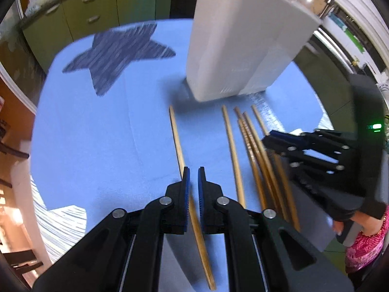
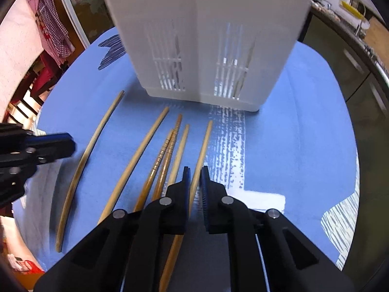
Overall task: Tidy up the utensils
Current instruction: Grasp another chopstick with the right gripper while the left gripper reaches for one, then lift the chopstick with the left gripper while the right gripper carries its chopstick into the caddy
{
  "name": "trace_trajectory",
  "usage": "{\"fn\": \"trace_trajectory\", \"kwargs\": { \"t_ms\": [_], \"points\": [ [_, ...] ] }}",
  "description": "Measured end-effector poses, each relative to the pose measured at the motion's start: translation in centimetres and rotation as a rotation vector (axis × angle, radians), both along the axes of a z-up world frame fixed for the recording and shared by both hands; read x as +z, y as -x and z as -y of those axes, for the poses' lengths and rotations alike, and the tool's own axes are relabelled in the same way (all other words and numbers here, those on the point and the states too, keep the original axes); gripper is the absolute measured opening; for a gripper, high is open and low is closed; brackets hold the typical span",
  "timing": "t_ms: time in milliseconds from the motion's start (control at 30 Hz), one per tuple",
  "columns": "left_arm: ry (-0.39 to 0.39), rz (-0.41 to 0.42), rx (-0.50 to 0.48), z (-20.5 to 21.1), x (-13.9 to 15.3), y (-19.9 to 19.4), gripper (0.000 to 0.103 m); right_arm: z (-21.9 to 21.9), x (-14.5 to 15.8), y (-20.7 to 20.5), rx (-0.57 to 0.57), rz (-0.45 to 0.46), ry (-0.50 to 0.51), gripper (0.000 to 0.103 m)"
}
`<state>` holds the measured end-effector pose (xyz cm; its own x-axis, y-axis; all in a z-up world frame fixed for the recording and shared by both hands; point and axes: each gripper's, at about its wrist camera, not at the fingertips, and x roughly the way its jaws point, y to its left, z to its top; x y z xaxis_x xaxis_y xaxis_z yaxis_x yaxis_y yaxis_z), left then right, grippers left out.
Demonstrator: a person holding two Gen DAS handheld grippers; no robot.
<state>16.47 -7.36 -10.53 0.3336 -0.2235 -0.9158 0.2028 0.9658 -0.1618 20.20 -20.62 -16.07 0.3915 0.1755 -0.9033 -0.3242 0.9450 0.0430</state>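
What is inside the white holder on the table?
Through the slotted wall of the white holder, thin slanted sticks show, probably utensils already stored. The solid walls hide the rest, so their number is unclear.

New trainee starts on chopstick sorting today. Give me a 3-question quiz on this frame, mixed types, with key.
1. True or false: the white utensil caddy lies on its side.
2. How many chopsticks lie on the blue cloth? A) four B) six C) nine
3. Fill in: the right gripper straddles the ____most chopstick of the row.

Key:
1. False; it stands upright.
2. B
3. Right. The left gripper straddles the leftmost one.
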Motion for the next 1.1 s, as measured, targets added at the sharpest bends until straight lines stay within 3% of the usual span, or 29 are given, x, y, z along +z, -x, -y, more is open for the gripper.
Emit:
{"fn": "trace_trajectory", "kwargs": {
  "t_ms": [200, 333, 433, 567, 600, 933, 1100],
  "points": [
    [-0.025, -0.026, 0.024, 0.0, -1.1, -1.3, 0.009, 2.7, 0.0, -0.1, -0.051, -0.006, 0.001, 0.006],
    [-0.045, -0.036, 0.034, 0.1, -1.6, -1.9, 0.018, 3.2, 0.0, -0.3, -0.054, -0.008, -0.003, 0.006],
    [-0.06, -0.045, 0.028, 0.4, -2.0, -2.2, 0.018, 3.5, 0.1, -0.3, -0.051, -0.006, 0.001, 0.007],
    [-0.095, -0.043, 0.018, 0.8, -2.1, -2.4, 0.017, 3.4, 0.1, -0.7, -0.053, -0.02, -0.011, 0.007],
    [-0.103, -0.042, 0.015, 0.8, -2.1, -2.5, 0.007, 3.3, 0.1, -0.7, -0.053, -0.022, -0.013, 0.007],
    [-0.096, -0.016, -0.003, 0.4, -1.5, -2.5, 0.006, 4.3, 0.3, -0.8, -0.053, -0.032, -0.046, 0.006],
    [-0.082, 0.034, 0.0, 0.2, 0.5, -1.9, 0.006, 6.1, 3.1, 0.7, -0.066, 0.048, -0.109, 0.006]
  ]
}}
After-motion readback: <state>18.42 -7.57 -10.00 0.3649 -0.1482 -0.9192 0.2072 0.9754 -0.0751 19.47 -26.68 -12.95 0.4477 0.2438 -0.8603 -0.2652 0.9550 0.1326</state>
